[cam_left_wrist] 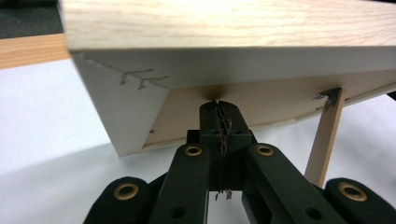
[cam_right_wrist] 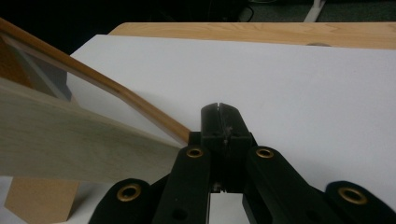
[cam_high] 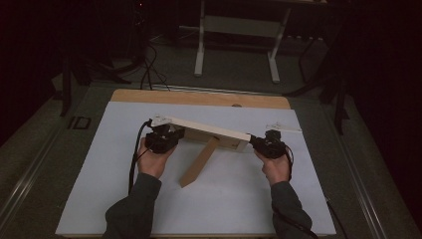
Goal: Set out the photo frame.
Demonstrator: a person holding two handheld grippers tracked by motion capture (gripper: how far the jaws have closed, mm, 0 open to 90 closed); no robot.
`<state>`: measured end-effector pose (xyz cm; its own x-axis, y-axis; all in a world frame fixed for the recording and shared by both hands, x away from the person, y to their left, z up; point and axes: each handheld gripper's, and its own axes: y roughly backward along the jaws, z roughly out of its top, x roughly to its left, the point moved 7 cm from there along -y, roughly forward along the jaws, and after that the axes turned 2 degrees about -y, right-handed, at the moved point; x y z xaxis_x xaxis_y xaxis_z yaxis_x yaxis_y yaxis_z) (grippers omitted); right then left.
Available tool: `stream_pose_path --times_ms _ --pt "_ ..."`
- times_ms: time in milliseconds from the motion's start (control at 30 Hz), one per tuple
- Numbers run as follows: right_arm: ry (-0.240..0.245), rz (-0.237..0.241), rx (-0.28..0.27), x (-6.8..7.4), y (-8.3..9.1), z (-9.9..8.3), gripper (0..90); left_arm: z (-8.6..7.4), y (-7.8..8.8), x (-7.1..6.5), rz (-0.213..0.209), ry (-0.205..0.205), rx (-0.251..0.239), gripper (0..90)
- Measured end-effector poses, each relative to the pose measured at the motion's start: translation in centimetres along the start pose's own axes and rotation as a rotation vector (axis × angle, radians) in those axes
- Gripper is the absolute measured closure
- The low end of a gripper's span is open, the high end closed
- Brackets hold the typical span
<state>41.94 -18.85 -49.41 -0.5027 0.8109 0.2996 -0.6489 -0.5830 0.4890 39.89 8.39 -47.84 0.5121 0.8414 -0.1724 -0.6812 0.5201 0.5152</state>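
A pale wooden picture frame stands tilted on the white board, propped by a brown back leg that reaches toward the person. My left gripper is at the frame's left end, its jaws shut with nothing between them. In the left gripper view the tips press up under the frame's back, with the leg to the right. My right gripper sits at the frame's right end, also shut and empty. In the right gripper view its tips lie just beside the frame's corner.
The board lies on a wooden table whose far edge shows as a light strip. A small white object rests on the board behind the right gripper. Beyond the table stand a white desk base, dark stands and floor cables.
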Motion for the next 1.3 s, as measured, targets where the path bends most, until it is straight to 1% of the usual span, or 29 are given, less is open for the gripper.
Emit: stream_pose_path --times_ms 400,600,667,800,967,1200,1300 --pt "0.011 0.003 0.003 0.1 0.1 0.0 89.9 0.4 -0.1 -0.7 -0.006 -0.018 -0.001 90.0" --pt "0.016 0.005 0.002 0.2 0.2 0.0 89.9 0.5 -0.3 -1.1 -0.009 -0.031 0.008 90.0" --pt "0.017 0.006 0.002 0.3 0.2 0.0 89.9 0.6 -0.3 -1.3 -0.011 -0.032 0.008 90.0" --pt "0.023 0.007 0.003 0.3 0.2 -0.1 89.9 0.7 -0.5 -1.8 -0.01 -0.05 0.013 90.0" --pt "0.025 0.009 0.005 0.4 0.2 -0.1 89.9 0.9 -0.7 -2.4 -0.02 -0.063 0.017 90.0" --pt "0.032 0.011 0.005 0.5 0.3 -0.1 89.9 1.0 -1.0 -2.9 -0.026 -0.069 0.024 90.0" --pt "0.032 0.012 0.005 0.6 0.3 -0.1 89.9 1.1 -1.1 -3.0 -0.021 -0.065 0.029 89.9"
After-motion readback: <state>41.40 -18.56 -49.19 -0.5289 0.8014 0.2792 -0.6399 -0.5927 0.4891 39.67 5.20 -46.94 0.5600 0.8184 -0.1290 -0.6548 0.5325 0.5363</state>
